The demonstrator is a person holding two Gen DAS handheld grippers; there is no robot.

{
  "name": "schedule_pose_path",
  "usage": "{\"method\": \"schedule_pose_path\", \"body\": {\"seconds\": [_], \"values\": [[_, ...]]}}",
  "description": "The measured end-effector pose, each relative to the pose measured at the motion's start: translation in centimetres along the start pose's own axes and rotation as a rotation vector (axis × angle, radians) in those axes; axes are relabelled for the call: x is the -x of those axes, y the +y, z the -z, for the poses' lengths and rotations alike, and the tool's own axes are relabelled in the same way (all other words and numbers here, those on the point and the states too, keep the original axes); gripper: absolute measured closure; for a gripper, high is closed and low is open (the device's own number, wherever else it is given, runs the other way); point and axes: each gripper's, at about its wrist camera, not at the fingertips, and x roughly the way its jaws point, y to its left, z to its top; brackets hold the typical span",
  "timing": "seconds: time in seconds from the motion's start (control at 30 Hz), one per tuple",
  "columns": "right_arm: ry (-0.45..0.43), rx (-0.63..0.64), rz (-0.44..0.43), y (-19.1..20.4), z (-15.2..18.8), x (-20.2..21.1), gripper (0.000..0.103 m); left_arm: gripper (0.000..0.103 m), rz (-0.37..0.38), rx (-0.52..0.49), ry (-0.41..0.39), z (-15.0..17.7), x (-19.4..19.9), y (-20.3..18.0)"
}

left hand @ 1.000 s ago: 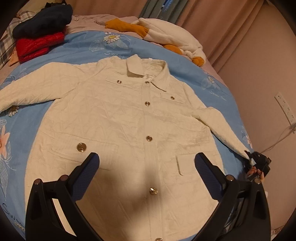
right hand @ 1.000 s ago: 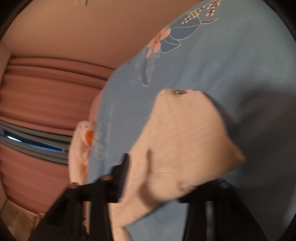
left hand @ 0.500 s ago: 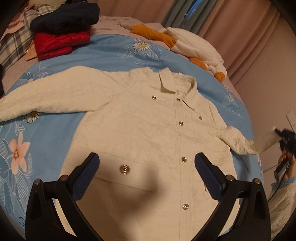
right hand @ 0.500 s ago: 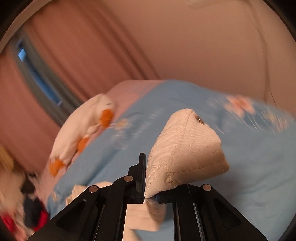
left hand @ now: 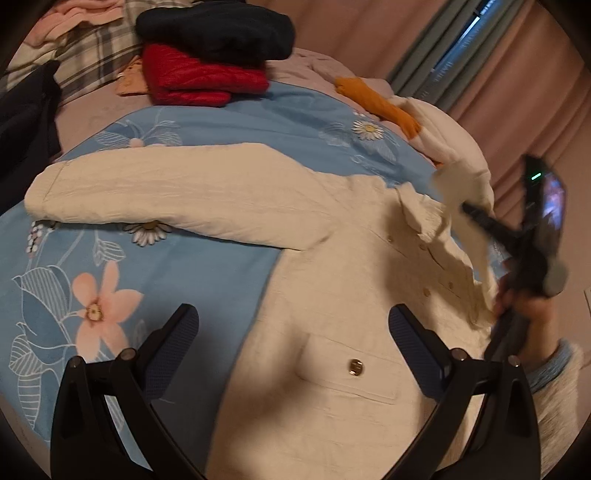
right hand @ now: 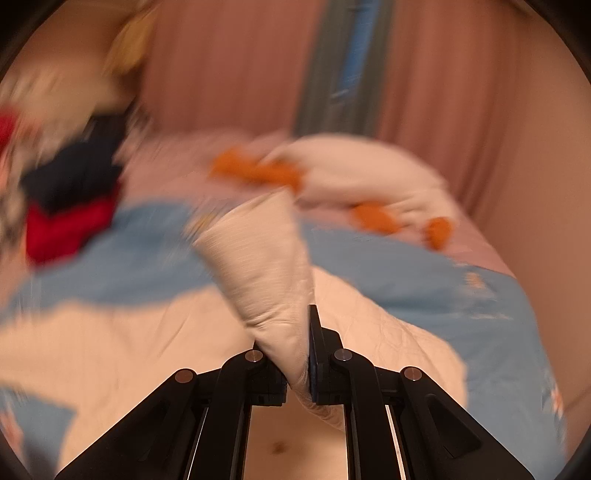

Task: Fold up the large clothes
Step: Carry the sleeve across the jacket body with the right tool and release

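Observation:
A cream quilted jacket point(left hand: 332, 258) lies face up, buttoned, on a blue floral bedspread point(left hand: 184, 277). One sleeve point(left hand: 166, 192) stretches out flat to the left. My left gripper point(left hand: 291, 317) hovers open over the jacket's lower front beside a pocket button, holding nothing. My right gripper point(left hand: 476, 214), held by a person's hand point(left hand: 532, 306), is shut on the other sleeve's cuff point(left hand: 450, 184) and holds it raised over the collar area. In the right wrist view the cuff point(right hand: 262, 266) stands up pinched in that gripper point(right hand: 295, 343), above the jacket body point(right hand: 147, 350). That view is motion-blurred.
At the back of the bed lies a folded red jacket point(left hand: 199, 79) with a dark garment point(left hand: 221, 29) on top. A white and orange bundle point(left hand: 443, 133) lies at the back right. Plaid fabric point(left hand: 92, 51) is at the far left, pink curtains point(left hand: 517, 92) behind.
My right gripper lifted the cuff from the bed's right edge and swung it up over the jacket toward the collar. My left gripper slid left over the jacket, still open.

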Motion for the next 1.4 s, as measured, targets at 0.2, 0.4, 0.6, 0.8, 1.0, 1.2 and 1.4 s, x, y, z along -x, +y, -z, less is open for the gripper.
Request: {"method": "schedule_pose_path", "body": {"seconds": [0.2, 0.4, 0.6, 0.8, 1.0, 1.2, 1.4], "values": [[0.135, 0.16, -0.053, 6.4, 3.4, -4.0, 0.092, 0.0, -0.002, 0.02, -0.003, -0.5, -0.4, 1.1], [0.132, 0.175, -0.229, 5.2, 4.5, -1.6, 0.041, 0.0, 0.072, 0.004, 0.006, -1.6, -1.3, -0.4], [0.046, -0.119, -0.496, -5.0, 7.4, 4.7, 0.033, 0.0, 0.266, 0.003, 0.055, -4.1, -3.0, -3.8], [0.104, -0.819, -0.537, -18.7, 14.9, 1.6, 0.023, 0.0, 0.456, 0.001, 0.136, -6.1, -7.2, -9.1], [0.08, -1.203, -0.626, -21.9, 19.3, -3.3, 0.023, 0.0, 0.532, 0.022, 0.221, -6.0, -13.2, -13.3], [0.23, -1.177, -0.601, -17.9, 16.6, -7.3, 0.023, 0.0, 0.478, 0.058, 0.218, -5.9, -16.4, -12.9], [-0.072, -1.555, -0.633, -20.7, 19.6, -7.7, 0.033, 0.0, 0.428, 0.035, 0.267, -4.7, -18.3, -12.6]]}}
